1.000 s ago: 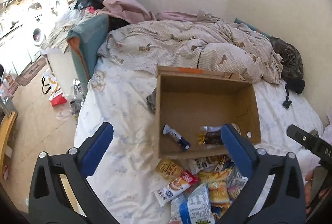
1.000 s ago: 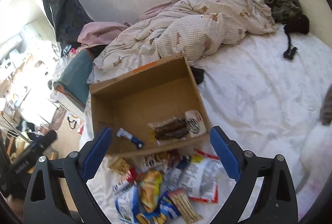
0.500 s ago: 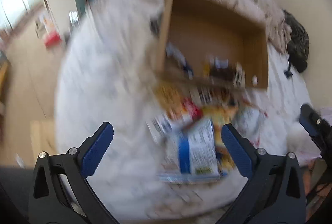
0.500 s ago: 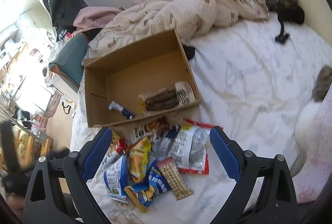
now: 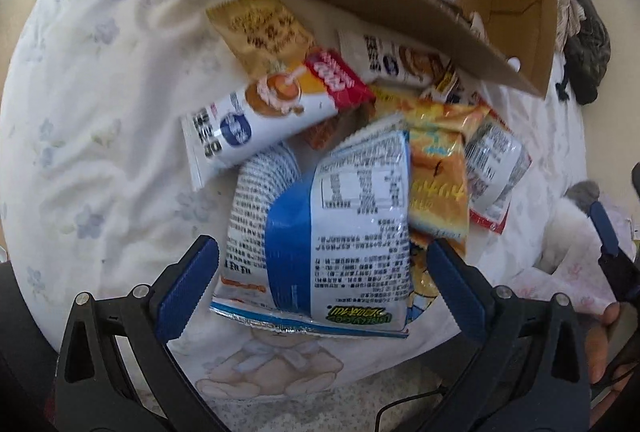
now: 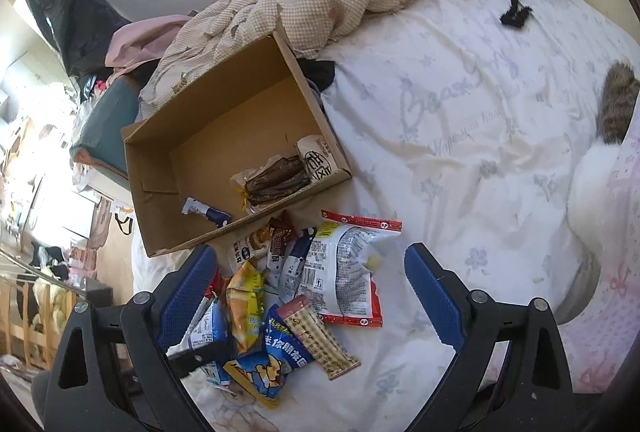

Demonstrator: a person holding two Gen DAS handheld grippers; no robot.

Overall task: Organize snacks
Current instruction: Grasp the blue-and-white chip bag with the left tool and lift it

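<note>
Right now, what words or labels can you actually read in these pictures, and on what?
"Bear", cursive, on the bed sheet; the rest is unclear.
"迷你" on the blue packet; the rest is uncertain.
Blue-and-white packet: fine print, too small.
Red wrapper: white letters, blurred.
White packet in the cardboard box: one seal character, illegible.

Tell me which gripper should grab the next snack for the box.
Left. The left gripper is open, its fingers straddling the blue-and-white packet atop the pile. The right gripper, also open, sits higher above the pile.
</note>
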